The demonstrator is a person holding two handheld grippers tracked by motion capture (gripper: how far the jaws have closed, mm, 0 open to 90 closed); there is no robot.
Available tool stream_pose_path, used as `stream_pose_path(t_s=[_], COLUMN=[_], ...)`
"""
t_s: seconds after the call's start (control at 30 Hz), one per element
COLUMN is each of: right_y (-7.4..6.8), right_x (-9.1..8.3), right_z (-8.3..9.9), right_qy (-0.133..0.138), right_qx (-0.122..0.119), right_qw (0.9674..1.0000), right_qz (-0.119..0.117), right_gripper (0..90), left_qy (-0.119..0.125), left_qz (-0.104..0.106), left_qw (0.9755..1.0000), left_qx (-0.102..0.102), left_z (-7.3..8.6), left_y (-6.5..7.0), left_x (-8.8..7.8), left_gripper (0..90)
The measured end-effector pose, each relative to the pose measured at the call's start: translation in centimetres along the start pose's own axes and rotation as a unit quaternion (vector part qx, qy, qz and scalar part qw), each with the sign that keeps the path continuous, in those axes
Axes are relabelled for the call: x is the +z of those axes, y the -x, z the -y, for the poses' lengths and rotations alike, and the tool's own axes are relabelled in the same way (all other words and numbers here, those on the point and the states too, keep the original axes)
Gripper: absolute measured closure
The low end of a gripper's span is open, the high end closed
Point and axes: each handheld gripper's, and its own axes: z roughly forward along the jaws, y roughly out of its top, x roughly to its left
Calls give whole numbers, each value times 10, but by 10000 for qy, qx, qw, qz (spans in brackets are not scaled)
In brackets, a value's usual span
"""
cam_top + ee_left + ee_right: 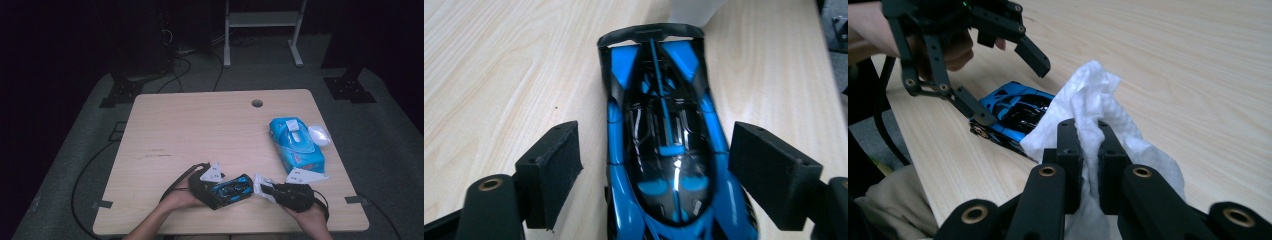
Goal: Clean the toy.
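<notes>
High view: wipes pack [296, 144] print too small to read.

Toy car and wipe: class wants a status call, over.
Left gripper open, pads clear of the blue toy car between them. Right gripper shut on white wipe, beside the car. Wipes pack off right, nothing blocking.

From above, you get a dim picture: the room around the desk [200, 125] sinks into near black, and only the pale desk top catches soft light. Your close views are brighter and even. The toy car [669, 165] carries white glare streaks, and its near end blurs.
</notes>
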Motion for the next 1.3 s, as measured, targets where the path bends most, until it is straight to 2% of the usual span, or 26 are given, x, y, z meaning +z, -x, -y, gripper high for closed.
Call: stream_pose_path(t_s=[0.33,0.4,0.53,0.83,0.9,1.07,1.3], right_y=[7,8,10,14,15,16,17], right_x=[-8,-8,-11,-11,-12,-13,-13], right_z=[10,11,12,15,15,15,15], right_qy=[-42,-36,7,-9,-14,-2,17], right_qx=[107,140,156,222,223,243,238], right_qw=[9999,9999,9998,9997,9997,9996,9996], right_qz=[47,46,76,136,138,169,171], right_gripper=[834,835,834,833,833,831,830], left_qy=[-7,37,-155,-422,-556,-786,-1091], left_qz=[46,195,180,45,51,155,118], left_qw=[9997,9994,9996,9990,9984,9965,9936], left_qx=[-224,-271,-129,-121,-112,-245,-270], left_z=[-6,-7,-7,-6,-8,-12,-22], left_y=[-1,0,3,6,5,3,4], left_x=[10,10,15,25,26,28,32], left_gripper=[189,184,182,173,174,205,213])
